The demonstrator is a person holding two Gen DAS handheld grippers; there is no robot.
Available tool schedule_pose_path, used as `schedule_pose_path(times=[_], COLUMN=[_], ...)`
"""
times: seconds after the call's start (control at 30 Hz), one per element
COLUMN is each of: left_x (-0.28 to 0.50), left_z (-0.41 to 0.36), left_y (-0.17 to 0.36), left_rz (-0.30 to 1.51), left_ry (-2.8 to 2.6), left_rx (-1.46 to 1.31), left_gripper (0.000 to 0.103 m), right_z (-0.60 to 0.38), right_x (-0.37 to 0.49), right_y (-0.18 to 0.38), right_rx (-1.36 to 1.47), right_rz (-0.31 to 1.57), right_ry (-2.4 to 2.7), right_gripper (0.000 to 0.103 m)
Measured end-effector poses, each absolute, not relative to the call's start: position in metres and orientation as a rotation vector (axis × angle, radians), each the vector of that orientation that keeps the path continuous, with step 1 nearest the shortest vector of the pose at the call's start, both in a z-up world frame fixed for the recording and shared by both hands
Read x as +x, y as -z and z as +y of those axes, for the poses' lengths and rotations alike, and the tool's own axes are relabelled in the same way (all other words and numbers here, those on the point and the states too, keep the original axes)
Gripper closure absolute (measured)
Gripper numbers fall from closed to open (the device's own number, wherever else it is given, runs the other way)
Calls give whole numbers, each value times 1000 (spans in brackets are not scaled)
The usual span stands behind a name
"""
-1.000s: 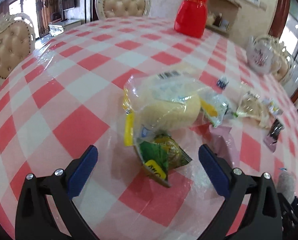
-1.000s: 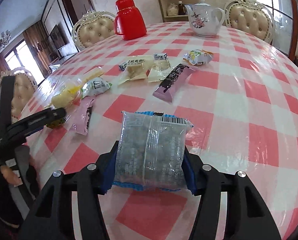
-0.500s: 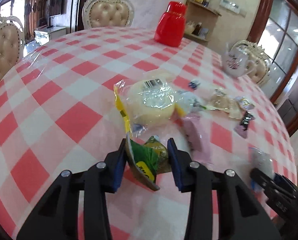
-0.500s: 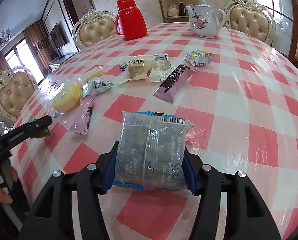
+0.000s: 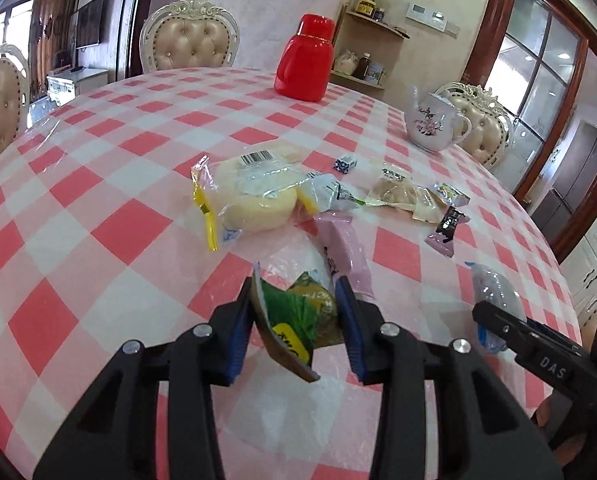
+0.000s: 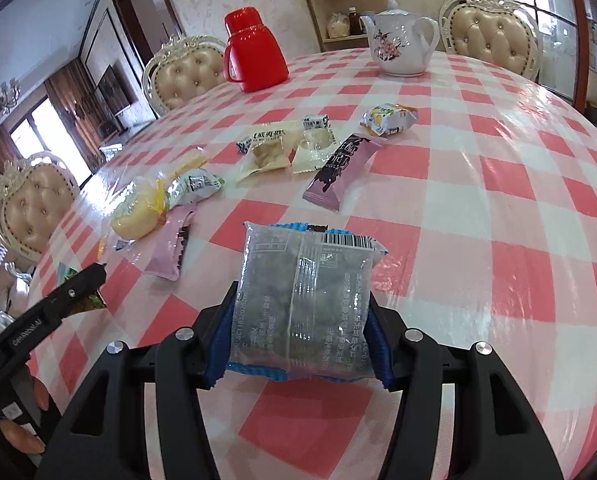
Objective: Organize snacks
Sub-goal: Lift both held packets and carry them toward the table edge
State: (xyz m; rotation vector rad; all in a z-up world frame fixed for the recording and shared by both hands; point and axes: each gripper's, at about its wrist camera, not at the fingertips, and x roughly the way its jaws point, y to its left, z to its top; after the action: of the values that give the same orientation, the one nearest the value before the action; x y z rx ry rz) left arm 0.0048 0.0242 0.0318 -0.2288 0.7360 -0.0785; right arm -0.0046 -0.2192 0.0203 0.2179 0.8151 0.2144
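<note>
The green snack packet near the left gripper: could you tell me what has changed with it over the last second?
The left gripper closed on the green snack packet and lifted it off the table, pulling back. The right gripper still clamps the clear blue-edged packet; the other snacks lie unmoved.

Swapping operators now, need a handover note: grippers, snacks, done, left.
Left gripper: shut on green snack packet, lifted off the table.
Right gripper: shut on clear grey snack pack, also lifted.
On the table, loose: yellow cake bag, pink bar, purple bar, several small packets near them.
Done: two snacks picked up.
Left: place both, then gather the rest; no container in view.
</note>
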Motion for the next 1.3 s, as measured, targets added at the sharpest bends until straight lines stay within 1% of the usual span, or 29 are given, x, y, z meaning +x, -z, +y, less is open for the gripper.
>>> schedule_pose_path(times=[0.2, 0.83, 1.07, 1.3], left_x=[-13, -96, -129, -161], left_z=[19, -4, 5, 32], left_y=[-33, -39, -48, -50], left_rz=[730, 723, 699, 709], left_ry=[94, 118, 117, 95], left_rx=[-225, -72, -24, 5], left_gripper=[63, 63, 62, 62], right_z=[-217, -198, -179, -148], right_x=[-45, -134, -161, -180], right_y=[-31, -38, -40, -44], right_rx=[256, 198, 145, 78], right_rz=[769, 756, 759, 758], right_ry=[-238, -256, -285, -333], right_gripper=[48, 48, 48, 48])
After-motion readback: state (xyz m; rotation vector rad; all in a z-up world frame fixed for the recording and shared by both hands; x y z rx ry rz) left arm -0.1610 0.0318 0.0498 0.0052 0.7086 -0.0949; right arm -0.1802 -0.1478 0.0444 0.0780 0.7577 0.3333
